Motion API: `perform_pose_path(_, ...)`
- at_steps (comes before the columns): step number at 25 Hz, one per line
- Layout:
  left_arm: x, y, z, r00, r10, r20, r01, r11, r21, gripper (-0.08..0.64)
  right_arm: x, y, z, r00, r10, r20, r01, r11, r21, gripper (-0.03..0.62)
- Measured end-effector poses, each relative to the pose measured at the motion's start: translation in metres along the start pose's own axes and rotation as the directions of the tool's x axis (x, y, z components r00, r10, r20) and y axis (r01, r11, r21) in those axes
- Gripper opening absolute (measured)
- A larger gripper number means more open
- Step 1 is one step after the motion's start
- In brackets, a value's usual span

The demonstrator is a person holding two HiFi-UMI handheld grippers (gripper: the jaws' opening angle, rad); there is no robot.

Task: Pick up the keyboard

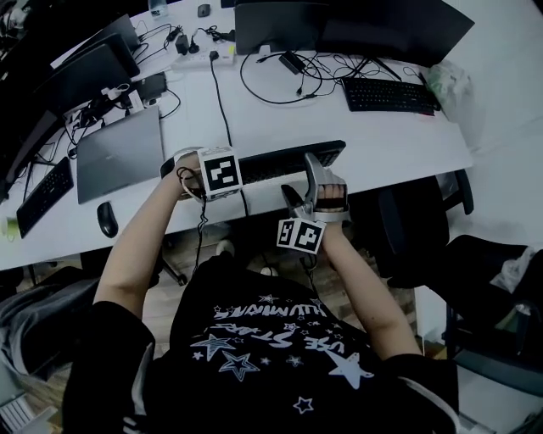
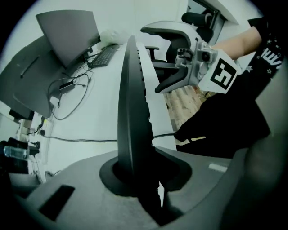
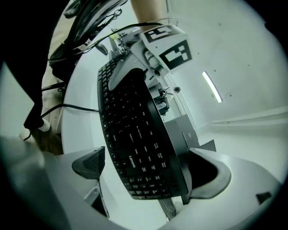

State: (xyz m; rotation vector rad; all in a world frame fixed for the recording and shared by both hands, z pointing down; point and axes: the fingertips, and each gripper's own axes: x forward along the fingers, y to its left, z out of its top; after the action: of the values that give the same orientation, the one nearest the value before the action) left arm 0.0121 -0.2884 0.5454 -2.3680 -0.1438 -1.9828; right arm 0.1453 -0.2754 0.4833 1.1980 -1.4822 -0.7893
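A black keyboard (image 1: 284, 161) lies along the front edge of the white desk (image 1: 382, 144). My left gripper (image 1: 208, 175) points straight down at its left end. In the left gripper view the keyboard (image 2: 132, 103) runs edge-on between the jaws and my left gripper (image 2: 148, 179) is shut on it. My right gripper (image 1: 307, 183) is at the keyboard's right end. In the right gripper view the keyboard (image 3: 135, 134) sits tilted between the jaws of my right gripper (image 3: 148, 173). The left pad (image 3: 87, 164) stands apart from the keys, so it is open.
A closed grey laptop (image 1: 119, 153) and a mouse (image 1: 107, 219) lie left of the keyboard. A second keyboard (image 1: 390, 95), monitors (image 1: 348, 25) and cables (image 1: 280, 80) fill the back. An office chair (image 1: 407, 220) stands at the right under the desk edge.
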Motion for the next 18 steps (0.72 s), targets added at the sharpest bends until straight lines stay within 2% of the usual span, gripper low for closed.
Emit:
perform_pose_path(2, -0.009, -0.002, 0.006, 0.997, 0.063, 0.033, -0.061, 0.995, -0.073, 0.091, -0.009, -0.012, -0.009, 1.0, -0.022, -0.005, 0.022, 0.999, 0.048, 0.572)
perform_pose_path(4, -0.021, -0.002, 0.016, 0.987, 0.142, 0.076, -0.129, 0.98, -0.152, 0.091, -0.017, -0.023, -0.018, 0.999, -0.037, -0.006, 0.037, 0.995, 0.091, 0.572)
perform_pose_path(8, -0.045, -0.006, 0.033, 0.943, 0.294, 0.154, -0.235, 0.919, -0.315, 0.089, -0.036, -0.041, -0.027, 0.997, -0.07, 0.028, 0.064, 0.985, 0.161, 0.572)
perform_pose_path(11, -0.062, -0.019, 0.051, 0.889, 0.39, 0.24, -0.261, 0.863, -0.434, 0.09, -0.053, -0.053, -0.029, 0.993, -0.092, 0.074, 0.069, 0.961, 0.269, 0.572)
perform_pose_path(13, -0.077, -0.029, 0.064, 0.838, 0.451, 0.307, -0.257, 0.823, -0.506, 0.09, -0.063, -0.063, -0.028, 0.989, -0.105, 0.104, 0.062, 0.934, 0.353, 0.572)
perform_pose_path(16, -0.099, -0.043, 0.078, 0.754, 0.535, 0.38, -0.244, 0.766, -0.595, 0.091, -0.073, -0.077, -0.03, 0.985, -0.117, 0.127, 0.042, 0.876, 0.48, 0.572)
perform_pose_path(18, -0.1, -0.055, 0.076, 0.726, 0.573, 0.38, -0.236, 0.727, -0.645, 0.091, -0.08, -0.085, -0.033, 0.983, -0.123, 0.136, 0.026, 0.828, 0.56, 0.572)
